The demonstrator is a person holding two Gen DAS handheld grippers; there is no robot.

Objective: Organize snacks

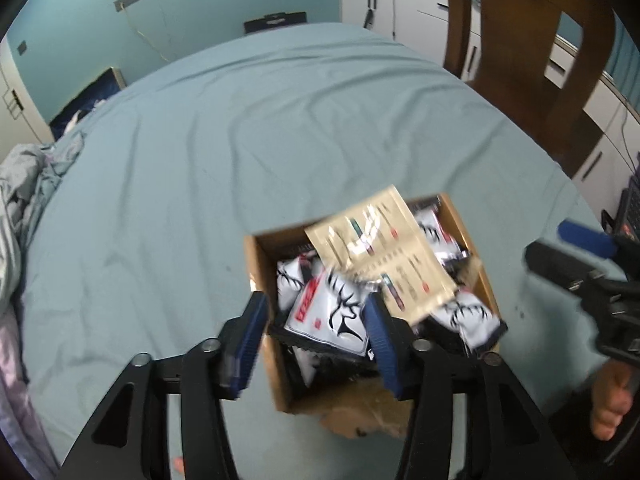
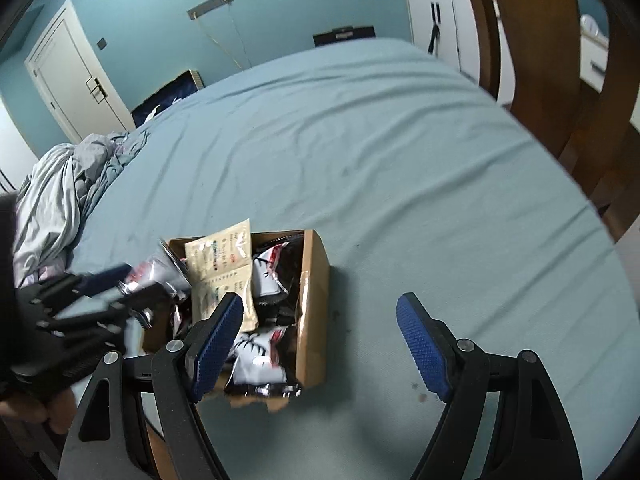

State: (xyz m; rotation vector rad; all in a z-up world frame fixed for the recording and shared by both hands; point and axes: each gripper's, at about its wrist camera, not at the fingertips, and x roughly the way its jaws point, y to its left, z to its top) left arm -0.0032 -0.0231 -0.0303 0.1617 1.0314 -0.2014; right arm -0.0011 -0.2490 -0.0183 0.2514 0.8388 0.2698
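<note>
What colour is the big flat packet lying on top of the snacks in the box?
Beige, with small dark and red print; the beige packet shows best in the left wrist view, lying across the cardboard box.

brown box (image 1: 262, 288) | beige packet (image 1: 384, 248); white-black-red packets (image 1: 332, 312) | blue-grey sheet (image 1: 240, 120)

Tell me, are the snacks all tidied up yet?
Mostly, it seems. The cardboard box on the bed is full of white snack packets, with a beige packet lying on top. The left gripper hangs open over a white packet; the right gripper is open and empty. No loose snacks show.
</note>
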